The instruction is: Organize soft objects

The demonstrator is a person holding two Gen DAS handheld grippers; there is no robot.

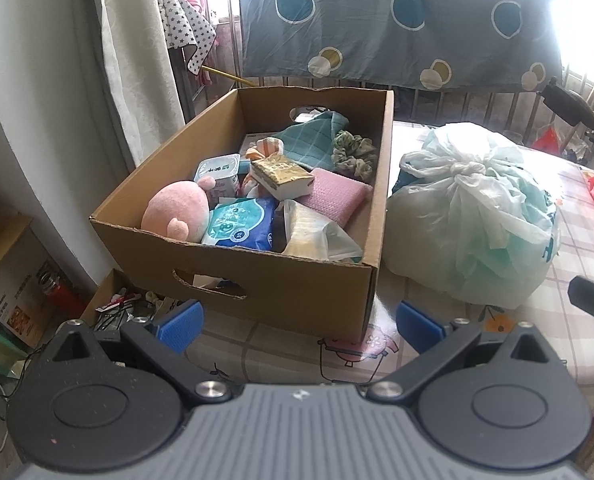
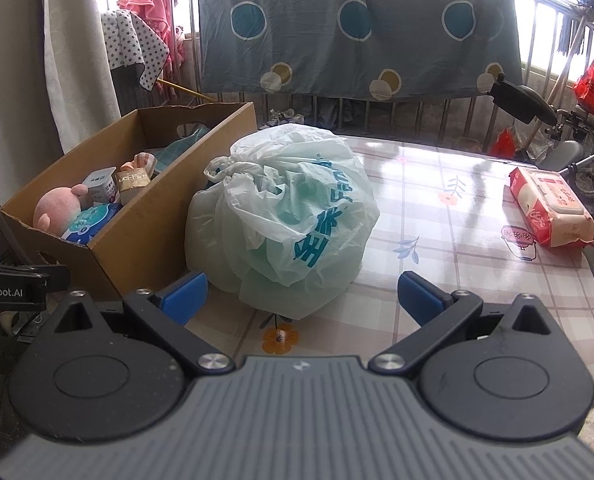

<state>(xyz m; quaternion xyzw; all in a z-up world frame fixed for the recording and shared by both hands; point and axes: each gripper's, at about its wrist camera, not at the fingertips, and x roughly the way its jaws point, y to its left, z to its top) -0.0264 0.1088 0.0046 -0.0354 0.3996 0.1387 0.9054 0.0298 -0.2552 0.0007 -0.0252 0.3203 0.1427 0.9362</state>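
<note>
Hovering wide-jawed and empty, left tool [image 1: 299, 326] faces the brown cardboard box [image 1: 257, 280] at 12 o'clock on the checked-cloth surface [image 2: 477, 248]. Box holds a pink round plush toy [image 1: 177, 210], blue wet-wipe pack [image 1: 243, 226], pink sponge pad [image 1: 335, 194], teal checked cloth [image 1: 309, 138], green scrunchie [image 1: 355, 152]. Right tool [image 2: 301, 294], also spread and empty, points at a knotted pale-green plastic bag [image 2: 285, 216] just beside the box's right wall. Red-pink tissue pack [image 2: 549, 208] lies at 2 o'clock, well apart.
</note>
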